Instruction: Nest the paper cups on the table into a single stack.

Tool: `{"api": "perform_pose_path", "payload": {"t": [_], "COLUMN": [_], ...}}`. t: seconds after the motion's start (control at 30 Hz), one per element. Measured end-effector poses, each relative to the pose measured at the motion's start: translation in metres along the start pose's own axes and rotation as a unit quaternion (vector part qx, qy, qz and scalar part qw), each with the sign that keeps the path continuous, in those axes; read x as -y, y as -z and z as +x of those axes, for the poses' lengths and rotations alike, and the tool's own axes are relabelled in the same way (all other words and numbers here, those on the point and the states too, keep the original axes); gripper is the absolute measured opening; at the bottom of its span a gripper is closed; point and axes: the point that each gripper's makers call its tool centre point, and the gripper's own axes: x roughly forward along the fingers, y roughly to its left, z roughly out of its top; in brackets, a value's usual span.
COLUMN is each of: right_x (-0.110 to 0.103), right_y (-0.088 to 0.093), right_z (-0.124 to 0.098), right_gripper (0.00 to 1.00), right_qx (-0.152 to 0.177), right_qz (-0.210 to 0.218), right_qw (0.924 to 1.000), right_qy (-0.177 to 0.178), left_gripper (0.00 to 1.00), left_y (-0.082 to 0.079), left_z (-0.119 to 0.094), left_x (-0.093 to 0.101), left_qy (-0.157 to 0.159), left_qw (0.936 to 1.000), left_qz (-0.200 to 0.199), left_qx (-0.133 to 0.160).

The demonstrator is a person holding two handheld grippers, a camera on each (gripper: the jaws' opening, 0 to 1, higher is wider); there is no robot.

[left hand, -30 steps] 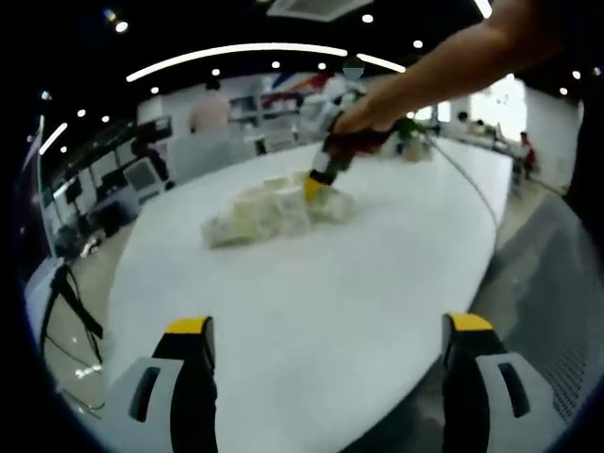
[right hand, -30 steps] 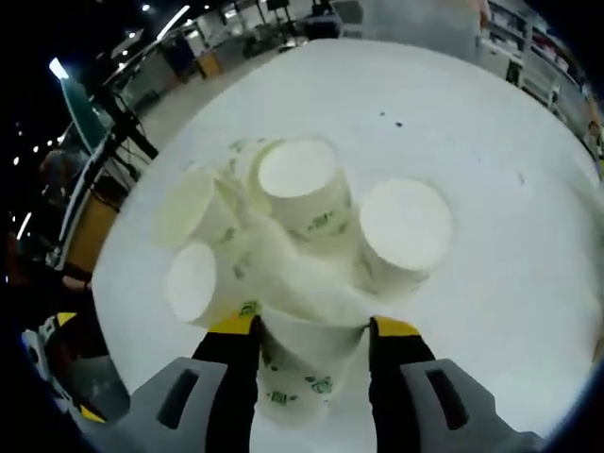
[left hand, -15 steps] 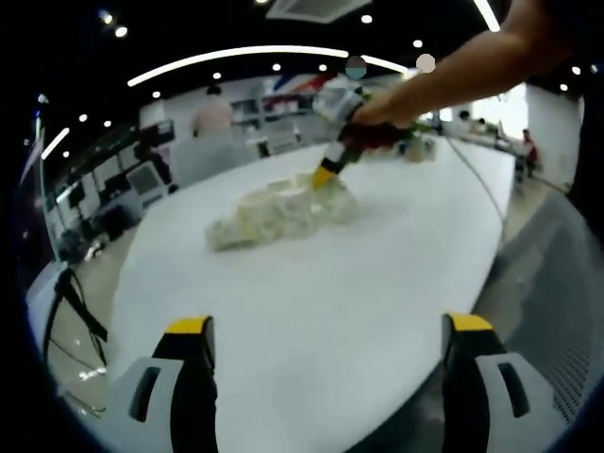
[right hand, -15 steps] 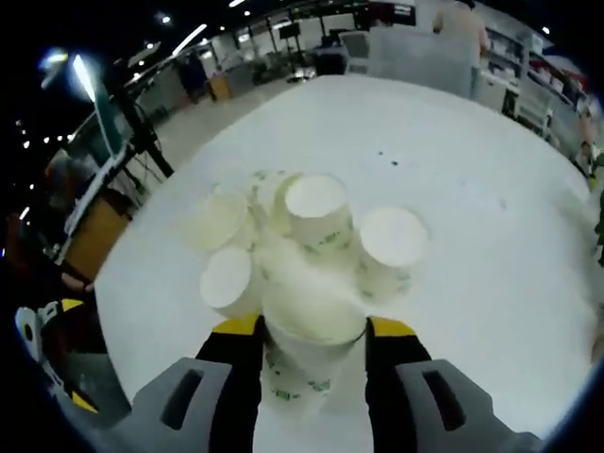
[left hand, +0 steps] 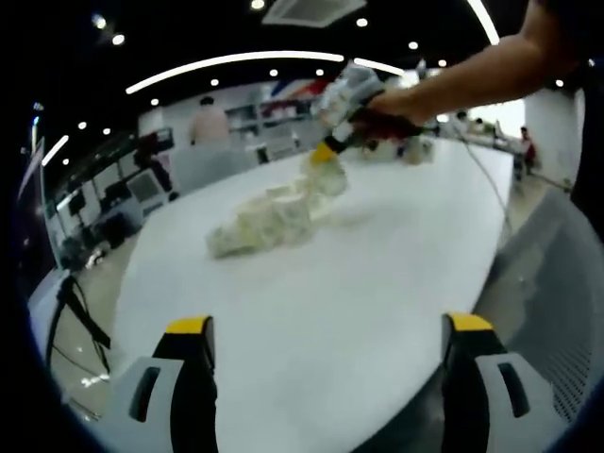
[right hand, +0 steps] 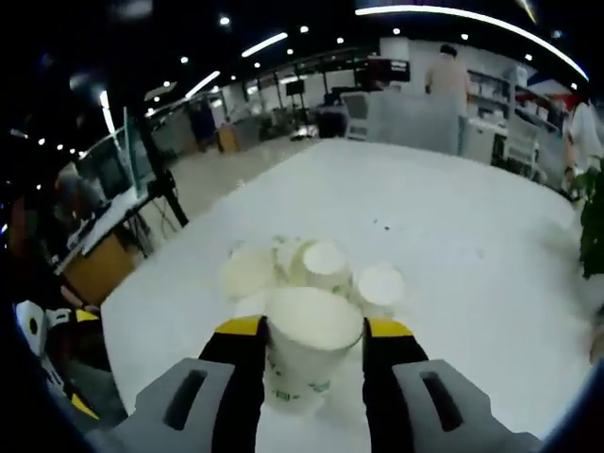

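Observation:
A heap of white paper cups with green print (left hand: 262, 222) lies on the white oval table (left hand: 377, 283), most of them upside down or on their sides. Seen from above, the same cluster (right hand: 316, 269) sits just beyond my right gripper (right hand: 313, 327), which is shut on one upright cup (right hand: 304, 351) held clear above the pile. From the left gripper view, a person's hand holds that right gripper (left hand: 330, 151) above the heap's far end, with the cup (left hand: 326, 177) hanging under it. My left gripper (left hand: 328, 326) stays wide open near the table's front edge, nothing between its fingers.
A tripod (left hand: 71, 302) stands off the table's left edge. Desks, monitors and a standing person (right hand: 445, 80) lie beyond the far end. A green plant (right hand: 593, 222) is at the right. The table surface (right hand: 453, 236) around the cups is bare.
My right gripper has risen with its cup, pulling it up and away from the heap. The left gripper has hardly moved.

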Motion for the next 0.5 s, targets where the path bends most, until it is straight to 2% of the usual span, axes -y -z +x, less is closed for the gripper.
{"api": "perform_pose_path", "payload": {"t": [0.23, 0.3, 0.5], "right_x": [0.002, 0.005, 0.002], "right_y": [-0.045, -0.051, -0.061], "right_z": [-0.024, -0.029, -0.035], "right_gripper": [0.37, 0.37, 0.37], "right_qx": [0.114, 0.127, 0.149], "right_qz": [-0.035, -0.045, -0.057], "right_qw": [0.9927, 0.9905, 0.9868], "right_qy": [0.021, 0.031, 0.03], "left_gripper": [0.97, 0.97, 0.97], "left_y": [0.0, 0.001, 0.002], "left_z": [0.001, 0.001, 0.002], "left_x": [0.001, 0.001, 0.002], "left_qy": [0.002, 0.002, 0.004], "left_qw": [1.0, 1.0, 1.0], "left_qz": [0.004, 0.005, 0.004], "left_qx": [-0.002, -0.004, -0.006]}}
